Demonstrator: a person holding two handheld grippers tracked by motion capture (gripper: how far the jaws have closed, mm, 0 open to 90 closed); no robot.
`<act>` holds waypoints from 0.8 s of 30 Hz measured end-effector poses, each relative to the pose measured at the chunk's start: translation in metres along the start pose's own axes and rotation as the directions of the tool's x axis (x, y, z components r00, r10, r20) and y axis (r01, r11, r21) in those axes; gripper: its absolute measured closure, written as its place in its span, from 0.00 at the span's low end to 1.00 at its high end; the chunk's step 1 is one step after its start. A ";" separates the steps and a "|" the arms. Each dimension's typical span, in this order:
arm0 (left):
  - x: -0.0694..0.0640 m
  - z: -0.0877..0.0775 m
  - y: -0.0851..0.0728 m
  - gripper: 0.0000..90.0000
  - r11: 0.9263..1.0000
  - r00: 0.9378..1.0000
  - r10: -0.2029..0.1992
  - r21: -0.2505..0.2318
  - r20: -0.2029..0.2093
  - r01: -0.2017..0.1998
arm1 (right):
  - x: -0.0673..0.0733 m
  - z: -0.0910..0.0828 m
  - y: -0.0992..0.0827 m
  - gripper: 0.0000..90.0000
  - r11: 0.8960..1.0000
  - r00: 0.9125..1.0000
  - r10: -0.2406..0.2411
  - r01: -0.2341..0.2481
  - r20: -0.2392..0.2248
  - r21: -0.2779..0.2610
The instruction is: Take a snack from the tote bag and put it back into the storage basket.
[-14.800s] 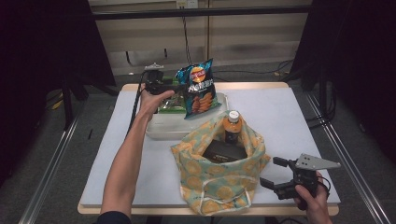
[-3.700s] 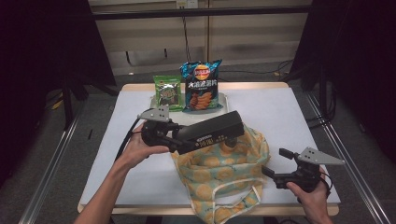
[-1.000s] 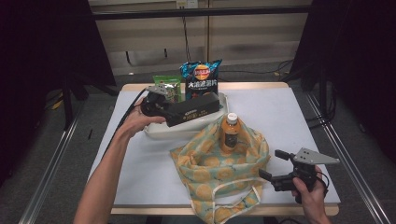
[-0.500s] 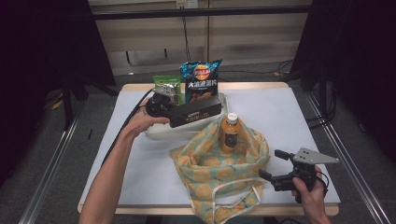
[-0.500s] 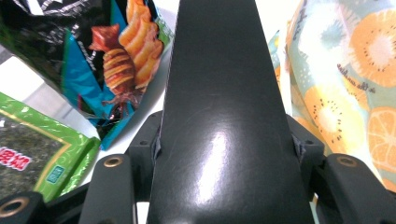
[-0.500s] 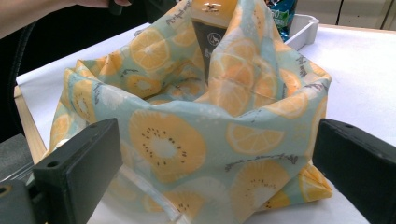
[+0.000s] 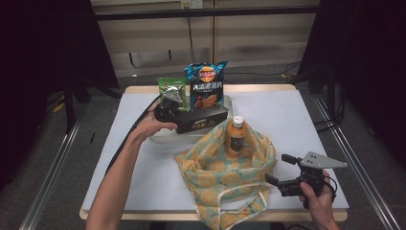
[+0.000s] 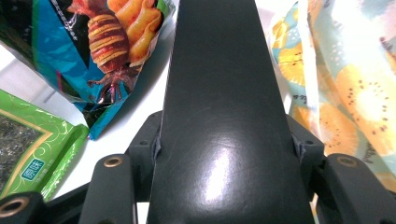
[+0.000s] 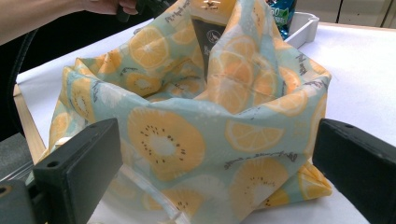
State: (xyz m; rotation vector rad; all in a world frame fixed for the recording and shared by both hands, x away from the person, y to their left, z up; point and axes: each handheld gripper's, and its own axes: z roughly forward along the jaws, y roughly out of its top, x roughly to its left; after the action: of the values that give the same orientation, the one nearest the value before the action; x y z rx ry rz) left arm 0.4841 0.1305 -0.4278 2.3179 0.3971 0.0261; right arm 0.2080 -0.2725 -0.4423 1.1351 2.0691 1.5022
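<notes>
Presently we record the left gripper (image 7: 179, 116) clamped on a long black box (image 7: 201, 120), its 2 jaws pressing the box's sides in the left gripper view. The black box (image 8: 224, 116) lies level over the white tray (image 7: 165, 139) at the far side of the table (image 7: 297, 115); we cannot tell whether it touches the tray.

In the tray we note 2 upright packets: a blue chip bag (image 7: 207, 88) and, beside it, a green seaweed packet (image 7: 168, 86). Both stand just behind the box.

Near the table's middle sits a fabric bag (image 7: 225, 175) printed with orange slices, its mouth open upward. Inside it we see 1 bottle (image 7: 235, 136) of orange drink, upright, white cap above the rim.

The right gripper (image 7: 280, 170) is held at the table's near right corner, just beside the fabric bag. Its jaws stand wide apart with nothing between the pads, the bag (image 9: 196, 135) ahead of them.
</notes>
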 end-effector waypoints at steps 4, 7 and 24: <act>0.001 0.006 -0.002 0.48 1.000 1.000 -0.015 -0.006 -0.014 0.015 | 0.000 0.000 0.000 0.01 1.000 1.000 0.002 -0.002 0.000 0.004; 0.005 0.009 -0.004 0.48 1.000 1.000 -0.014 0.005 -0.007 0.014 | 0.000 0.000 0.000 0.01 1.000 1.000 -0.002 0.002 -0.001 0.008; 0.009 0.025 -0.009 0.45 1.000 1.000 0.002 0.010 -0.004 -0.002 | -0.001 0.001 -0.001 0.01 1.000 1.000 -0.002 0.002 -0.006 0.016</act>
State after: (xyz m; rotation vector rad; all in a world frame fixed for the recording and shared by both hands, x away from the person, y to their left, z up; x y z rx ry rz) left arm 0.4936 0.1215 -0.4532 2.3286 0.3982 0.0302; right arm 0.2089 -0.2725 -0.4438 1.1354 2.0887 1.4930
